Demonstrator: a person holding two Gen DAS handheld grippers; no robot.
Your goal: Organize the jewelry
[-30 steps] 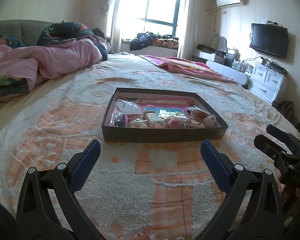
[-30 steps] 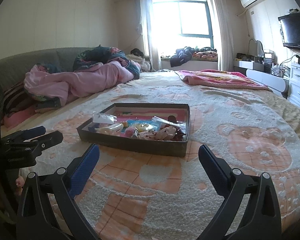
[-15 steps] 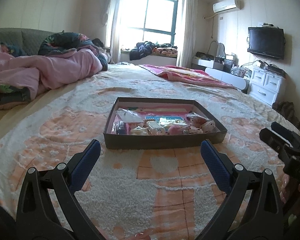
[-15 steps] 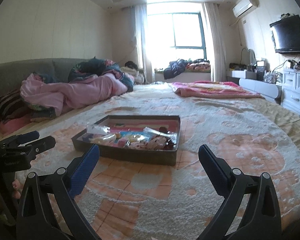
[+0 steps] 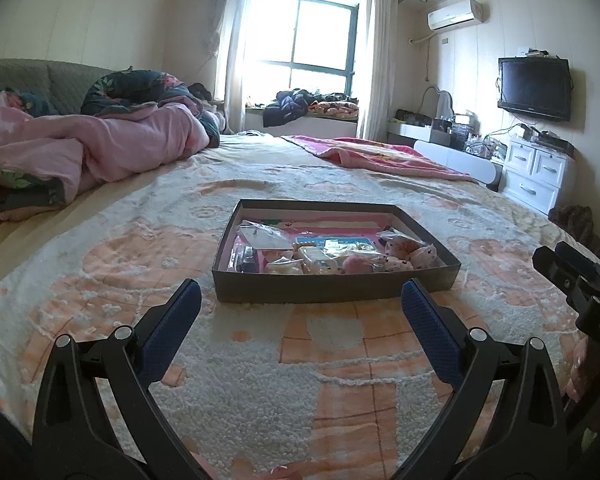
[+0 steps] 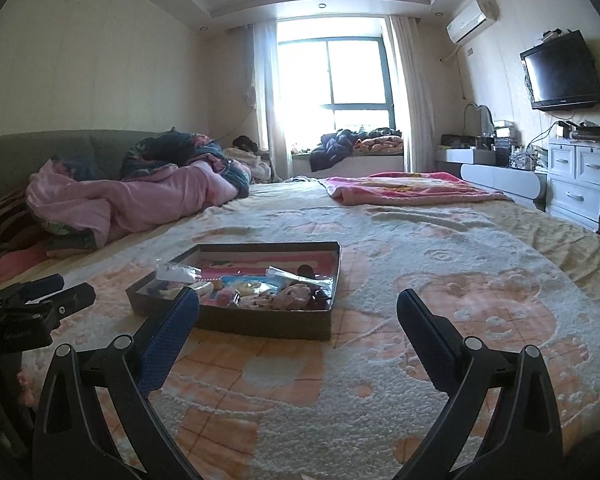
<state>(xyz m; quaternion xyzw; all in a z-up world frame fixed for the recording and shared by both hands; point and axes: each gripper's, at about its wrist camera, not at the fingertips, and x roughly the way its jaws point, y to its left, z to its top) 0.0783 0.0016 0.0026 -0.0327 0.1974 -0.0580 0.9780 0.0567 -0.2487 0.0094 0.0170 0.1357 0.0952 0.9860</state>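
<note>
A shallow dark cardboard tray (image 5: 332,289) lies on the bed, holding several small packets, pink fuzzy pieces and trinkets on a pink liner. It also shows in the right wrist view (image 6: 260,326). My left gripper (image 5: 300,300) is open and empty, a short way in front of the tray's near wall. My right gripper (image 6: 298,310) is open and empty, in front of the tray's near right corner. Each gripper shows at the edge of the other's view: the right gripper (image 5: 572,276) and the left gripper (image 6: 40,300).
The bed is covered by a cream and orange bear-pattern blanket (image 5: 260,380). A pink quilt pile (image 5: 80,152) lies at the far left, a pink blanket (image 5: 380,156) at the far right. White drawers (image 5: 536,176) and a wall TV (image 5: 534,88) stand right of the bed.
Both cameras have tilted upward and drawn back slightly, so the tray sits lower in each view. Both grippers have stayed open and empty.
</note>
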